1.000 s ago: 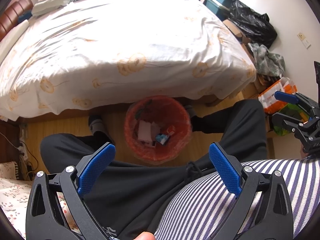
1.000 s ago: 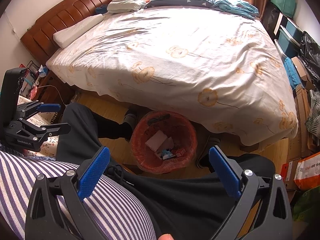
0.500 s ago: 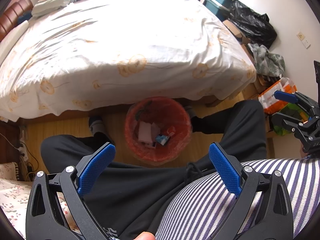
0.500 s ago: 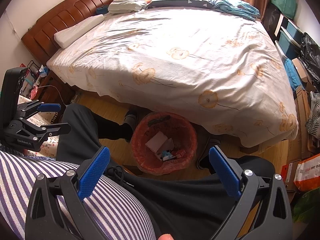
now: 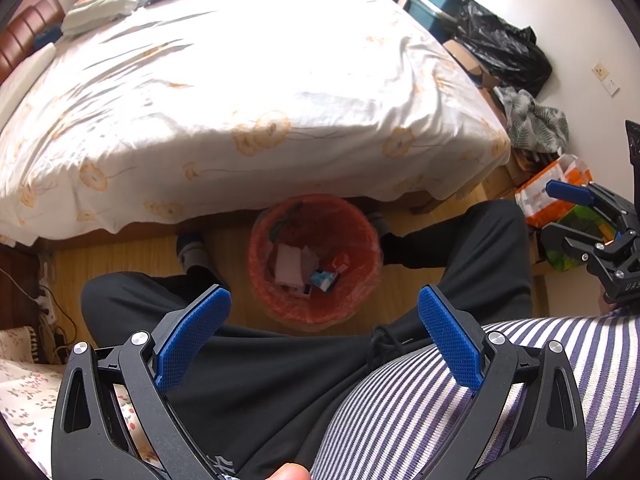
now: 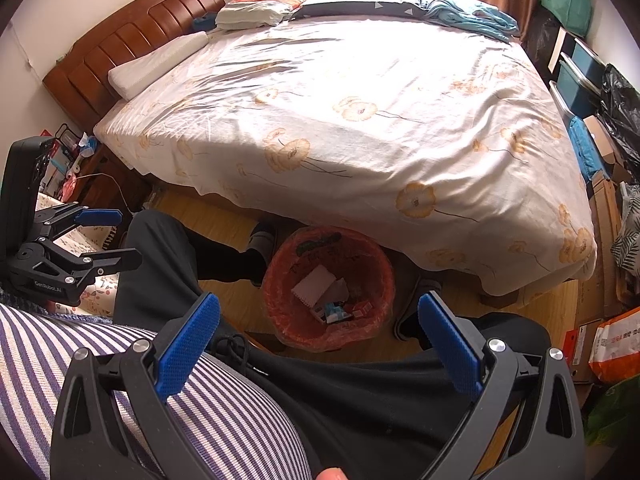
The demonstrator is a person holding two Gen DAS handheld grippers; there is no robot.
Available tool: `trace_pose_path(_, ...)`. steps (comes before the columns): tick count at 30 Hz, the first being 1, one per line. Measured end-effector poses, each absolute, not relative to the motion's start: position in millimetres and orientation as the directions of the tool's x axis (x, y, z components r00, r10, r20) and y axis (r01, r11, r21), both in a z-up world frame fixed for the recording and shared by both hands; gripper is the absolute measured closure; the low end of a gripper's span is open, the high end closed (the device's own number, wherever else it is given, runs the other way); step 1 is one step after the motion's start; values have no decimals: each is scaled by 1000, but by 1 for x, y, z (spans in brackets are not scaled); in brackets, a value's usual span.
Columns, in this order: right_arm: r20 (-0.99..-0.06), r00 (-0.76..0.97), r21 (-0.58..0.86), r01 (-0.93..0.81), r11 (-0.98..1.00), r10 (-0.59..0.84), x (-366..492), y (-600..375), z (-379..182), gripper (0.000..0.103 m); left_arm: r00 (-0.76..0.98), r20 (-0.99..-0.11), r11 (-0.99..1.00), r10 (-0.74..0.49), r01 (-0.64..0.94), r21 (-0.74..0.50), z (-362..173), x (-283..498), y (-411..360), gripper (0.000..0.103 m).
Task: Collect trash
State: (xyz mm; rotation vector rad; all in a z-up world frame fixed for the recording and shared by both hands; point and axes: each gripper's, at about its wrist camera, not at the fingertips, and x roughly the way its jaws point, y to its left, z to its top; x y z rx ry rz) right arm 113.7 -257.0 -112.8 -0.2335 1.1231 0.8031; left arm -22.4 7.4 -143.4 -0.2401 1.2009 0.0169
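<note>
An orange-lined trash bin (image 5: 314, 258) stands on the wood floor between the person's feet, at the bed's edge; it also shows in the right wrist view (image 6: 329, 286). White paper (image 5: 289, 266) and small wrappers (image 6: 334, 312) lie inside it. My left gripper (image 5: 324, 332) is open and empty, held above the person's lap, short of the bin. My right gripper (image 6: 320, 332) is open and empty, also above the lap. Each gripper shows in the other's view, the right gripper (image 5: 580, 216) at the right edge and the left gripper (image 6: 104, 236) at the left edge.
A bed (image 6: 360, 120) with a white flowered cover fills the far side. The person's legs in black trousers (image 5: 280, 372) flank the bin. Boxes, a black bag (image 5: 504, 52) and an orange package (image 6: 616, 344) crowd the right wall. A nightstand (image 6: 80, 168) with clutter stands at left.
Almost nothing has moved; both grippers stay open and hover over the lap, with only a slight drift of the views.
</note>
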Motion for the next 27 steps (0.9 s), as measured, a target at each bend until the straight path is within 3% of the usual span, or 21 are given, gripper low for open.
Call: trace_pose_path(27, -867, 197, 218, -675, 705, 457, 113, -256, -111, 5, 367, -923, 974, -117, -139, -179, -140, -22, 8, 6)
